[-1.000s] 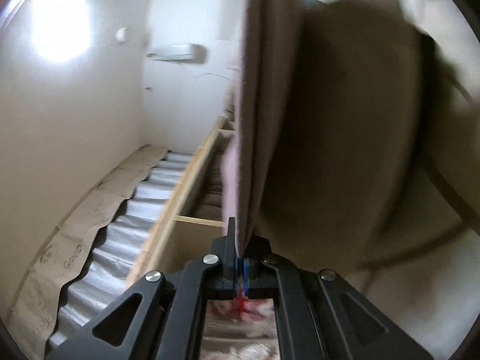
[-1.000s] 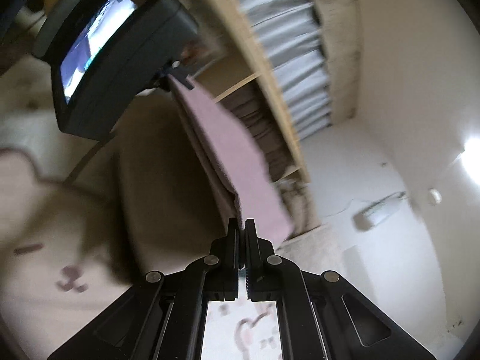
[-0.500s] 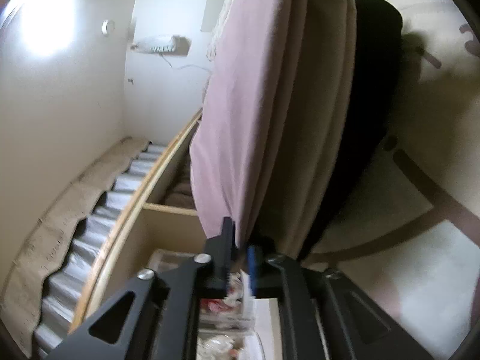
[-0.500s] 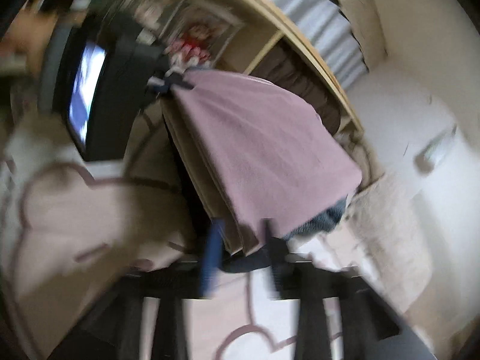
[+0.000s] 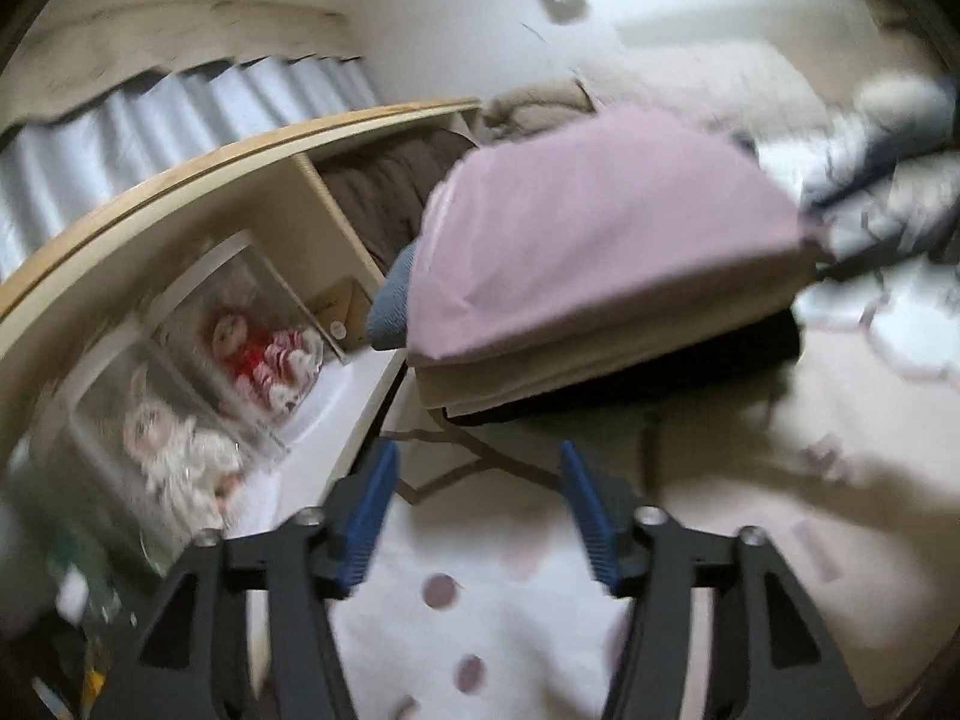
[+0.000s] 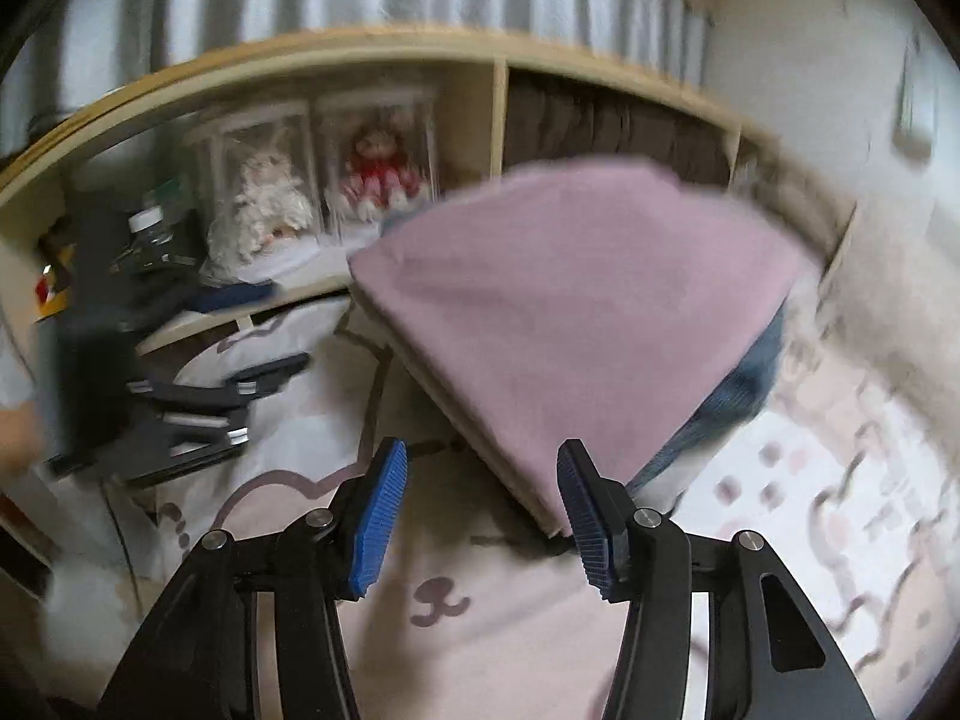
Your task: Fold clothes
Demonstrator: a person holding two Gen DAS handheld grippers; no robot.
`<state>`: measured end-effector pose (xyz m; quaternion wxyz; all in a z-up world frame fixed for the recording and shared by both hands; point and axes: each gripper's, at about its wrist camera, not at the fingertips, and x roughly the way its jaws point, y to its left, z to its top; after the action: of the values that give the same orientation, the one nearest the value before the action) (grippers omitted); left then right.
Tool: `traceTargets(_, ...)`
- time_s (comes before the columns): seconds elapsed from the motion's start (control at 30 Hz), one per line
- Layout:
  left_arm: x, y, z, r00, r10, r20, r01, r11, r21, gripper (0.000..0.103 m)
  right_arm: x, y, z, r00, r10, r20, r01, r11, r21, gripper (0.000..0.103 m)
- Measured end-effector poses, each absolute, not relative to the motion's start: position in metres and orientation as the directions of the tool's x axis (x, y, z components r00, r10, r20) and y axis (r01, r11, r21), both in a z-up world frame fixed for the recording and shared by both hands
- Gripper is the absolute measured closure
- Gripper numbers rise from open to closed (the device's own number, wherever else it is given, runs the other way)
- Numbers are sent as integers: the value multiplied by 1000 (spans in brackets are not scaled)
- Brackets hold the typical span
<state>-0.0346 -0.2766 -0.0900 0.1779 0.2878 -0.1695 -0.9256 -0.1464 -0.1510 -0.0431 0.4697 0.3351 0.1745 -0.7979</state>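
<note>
Spread wide and gripping nothing, the left gripper [image 5: 477, 504] is hanging over a pale patterned blanket [image 5: 510, 618], its blue pads [image 5: 369, 516] apart. Just ahead, a folded pink garment [image 5: 594, 234] is lying on top of a stack of folded clothes [image 5: 600, 372], beside a wooden shelf [image 5: 198, 180] with two dolls [image 5: 258, 354]. Seen from the right wrist, the right gripper [image 6: 480, 516] is likewise gaping and empty, its fingertips sitting close to the stack's near edge, while the pink garment [image 6: 576, 312] is resting on the pile.
</note>
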Motion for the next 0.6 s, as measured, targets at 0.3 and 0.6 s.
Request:
traceTargets(0.3, -3, -213, -46, -818, -390, -422, 263, -907, 329, 6, -119, -93, -29, -359, -646, -674, 812, -572, 116, 50)
traceTargets(0.6, 23, -163, 17, -877, -302, -373, 286, -953, 99, 0, -85, 23, 41, -564, -599, -568, 675, -731, 100, 21)
